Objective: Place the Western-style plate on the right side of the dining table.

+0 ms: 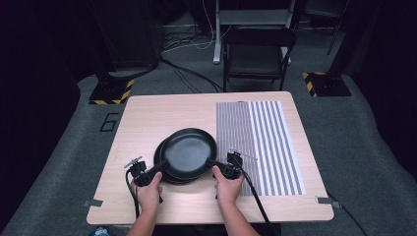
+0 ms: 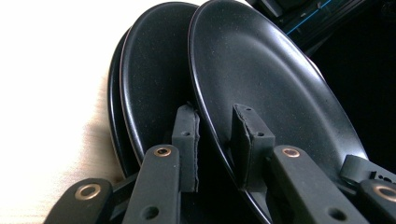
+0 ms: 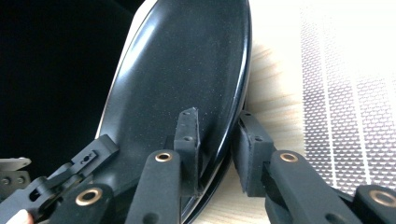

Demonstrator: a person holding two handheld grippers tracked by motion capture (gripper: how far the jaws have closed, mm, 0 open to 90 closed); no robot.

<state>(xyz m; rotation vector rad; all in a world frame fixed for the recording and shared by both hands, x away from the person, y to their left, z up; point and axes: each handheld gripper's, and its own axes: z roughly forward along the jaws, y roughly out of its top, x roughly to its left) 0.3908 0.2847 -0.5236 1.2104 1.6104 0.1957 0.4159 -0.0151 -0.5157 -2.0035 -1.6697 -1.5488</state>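
A stack of black plates (image 1: 161, 172) lies on the wooden table (image 1: 147, 118). The top plate (image 1: 189, 150) sits offset to the far right of the ones under it and looks tilted off them. My left gripper (image 1: 164, 163) grips its near-left rim. In the left gripper view the jaws (image 2: 217, 135) straddle that plate's (image 2: 261, 74) edge, one pad on the inner face and one beneath, with two lower plates (image 2: 149, 84) to the side. My right gripper (image 1: 212, 162) holds the near-right rim. Its pads (image 3: 217, 140) clamp the plate's (image 3: 187, 70) edge the same way.
A grey-and-white striped mat (image 1: 260, 142) covers the table's right part, close to my right gripper. Beyond the far edge stands a dark folding chair (image 1: 258, 54). Cables trail from both grippers over the near edge. Bare wood lies left and behind the plates.
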